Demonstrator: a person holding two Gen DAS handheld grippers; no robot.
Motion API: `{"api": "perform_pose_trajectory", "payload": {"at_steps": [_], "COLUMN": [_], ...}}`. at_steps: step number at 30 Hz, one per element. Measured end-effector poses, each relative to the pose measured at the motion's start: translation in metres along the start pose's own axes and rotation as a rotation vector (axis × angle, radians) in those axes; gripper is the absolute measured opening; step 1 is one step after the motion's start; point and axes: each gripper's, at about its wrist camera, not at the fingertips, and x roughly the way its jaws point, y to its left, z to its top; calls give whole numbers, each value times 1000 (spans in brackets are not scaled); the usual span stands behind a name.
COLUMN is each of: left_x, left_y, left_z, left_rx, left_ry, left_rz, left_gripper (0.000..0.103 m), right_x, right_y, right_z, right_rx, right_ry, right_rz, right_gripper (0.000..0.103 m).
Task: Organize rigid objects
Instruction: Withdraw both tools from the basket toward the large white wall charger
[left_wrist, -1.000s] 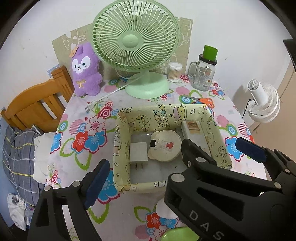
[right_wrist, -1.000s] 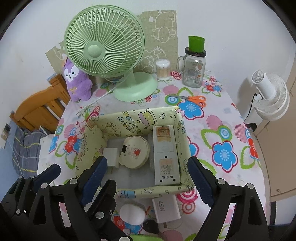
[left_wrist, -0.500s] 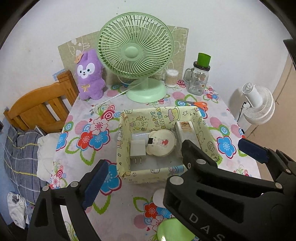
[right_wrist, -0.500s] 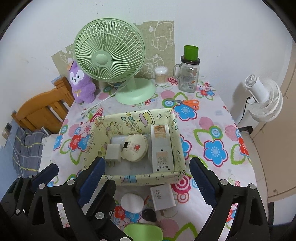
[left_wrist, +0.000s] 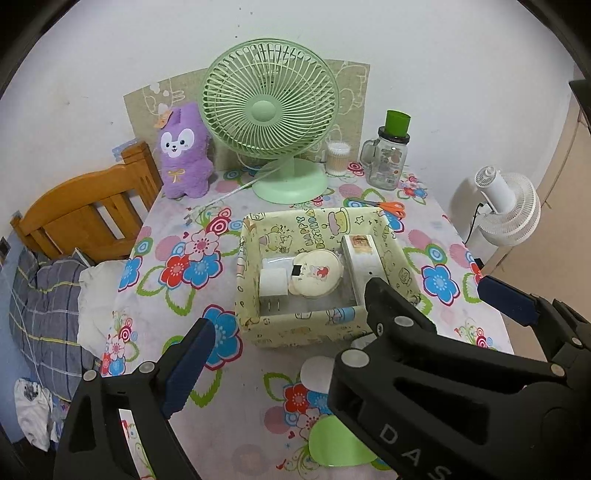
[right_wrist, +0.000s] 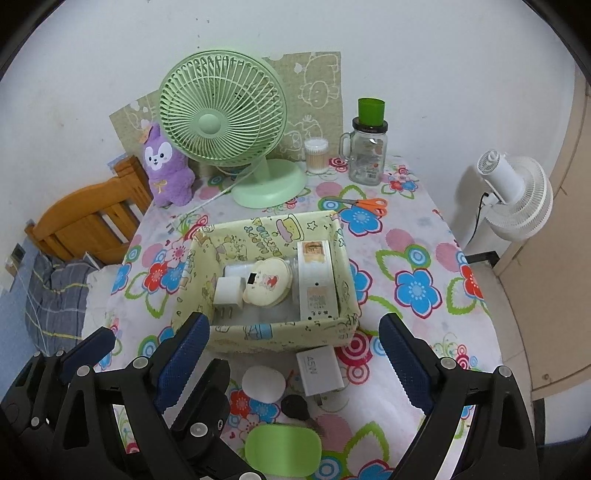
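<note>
yellow box (right_wrist: 258, 332) holds charger (right_wrist: 228, 290); compact (right_wrist: 268, 282)

Two handheld grippers of matte black plastic, each with two angular fingers tipped in dark blue textured pads (right_wrist: 402, 358). Round silver screw heads dot the fingers and joints. White raised letters "DAS" mark the right gripper (right_wrist: 293, 360) body, seen beside the left gripper (left_wrist: 343, 332)
</note>
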Motion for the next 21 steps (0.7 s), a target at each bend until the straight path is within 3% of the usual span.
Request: {"api": "perform_pose_trajectory", "payload": {"at_steps": [21], "left_x": [-7], "left_y": [-8], "left_z": [-35], "left_rx": [3], "left_ry": [19], "left_rz": [-26], "left_gripper": [95], "right_x": [-12], "right_y": [-7], "right_z": [-37], "right_rx": [-7], "right_ry": [33], "right_rz": [-34], "right_gripper": [95]}}
